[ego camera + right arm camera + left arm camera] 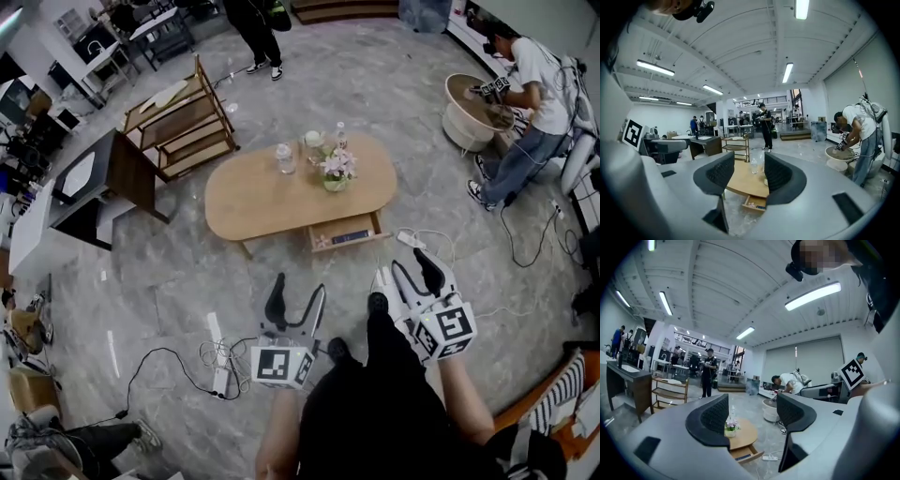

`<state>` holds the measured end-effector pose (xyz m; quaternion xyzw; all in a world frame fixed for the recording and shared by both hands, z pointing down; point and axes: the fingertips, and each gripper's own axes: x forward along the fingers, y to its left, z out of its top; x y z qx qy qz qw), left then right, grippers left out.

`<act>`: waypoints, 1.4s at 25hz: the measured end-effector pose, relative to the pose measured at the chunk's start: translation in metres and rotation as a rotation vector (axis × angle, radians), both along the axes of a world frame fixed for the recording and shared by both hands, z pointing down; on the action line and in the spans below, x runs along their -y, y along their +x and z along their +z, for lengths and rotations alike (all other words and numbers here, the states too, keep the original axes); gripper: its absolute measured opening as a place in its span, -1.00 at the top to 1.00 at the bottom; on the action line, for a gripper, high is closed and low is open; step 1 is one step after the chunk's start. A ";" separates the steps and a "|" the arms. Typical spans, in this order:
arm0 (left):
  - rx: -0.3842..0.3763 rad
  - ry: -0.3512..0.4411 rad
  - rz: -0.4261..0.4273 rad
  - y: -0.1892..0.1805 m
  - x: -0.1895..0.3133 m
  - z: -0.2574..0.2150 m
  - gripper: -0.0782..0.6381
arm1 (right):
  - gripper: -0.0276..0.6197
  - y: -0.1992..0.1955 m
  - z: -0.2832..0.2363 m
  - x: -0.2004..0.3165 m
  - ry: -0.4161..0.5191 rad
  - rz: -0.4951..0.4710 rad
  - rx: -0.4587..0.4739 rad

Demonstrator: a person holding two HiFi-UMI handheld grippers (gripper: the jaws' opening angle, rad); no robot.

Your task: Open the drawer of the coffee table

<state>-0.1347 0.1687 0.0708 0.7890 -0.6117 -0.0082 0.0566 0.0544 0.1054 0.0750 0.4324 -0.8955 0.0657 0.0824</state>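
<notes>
The left forearm (279, 441) and right forearm (466, 398) reached forward from the bottom edge of the head view. The left gripper (298, 289) was held level in front of the body, its marker cube (281, 366) facing the camera; the right gripper (405, 267) sat just to its right and a little further forward, tipped slightly downward, its own cube (448, 328) turned up toward the camera too. Each pair of jaws stood apart with nothing between the pads. Neither gripper touched anything; both hung well short of the coffee table (253, 202), across a stretch of floor (169, 272). The drawer (345, 234) was on the table's near side, toward its right end, already pulled out.

The upper arms and shoulders were cut off by the frame; the person's dark clothing (375, 412) hid the floor below and part of the right gripper's base. What lay inside the drawer was too small to tell beyond a dark strip and some pale bits. In the left gripper view the left jaw covered much of the table top, leaving a flower pot (731, 428) and the drawer's end showing; in the right gripper view the jaws hid both ends of the table, and a bottle (754, 166) showed in the gap.
</notes>
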 end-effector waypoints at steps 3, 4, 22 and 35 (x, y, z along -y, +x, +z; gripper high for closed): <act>-0.003 0.041 0.008 -0.002 -0.006 -0.022 -0.07 | 0.38 -0.002 -0.028 -0.008 0.051 -0.004 0.039; -0.005 0.050 0.012 -0.003 -0.008 -0.028 -0.02 | 0.42 -0.003 -0.036 -0.011 0.066 -0.004 0.044; 0.009 0.071 0.023 -0.006 -0.040 -0.043 0.74 | 0.88 -0.007 -0.046 -0.050 0.086 -0.073 0.078; 0.029 0.037 0.003 -0.009 -0.062 -0.037 0.74 | 0.88 -0.010 -0.042 -0.066 0.068 -0.117 0.066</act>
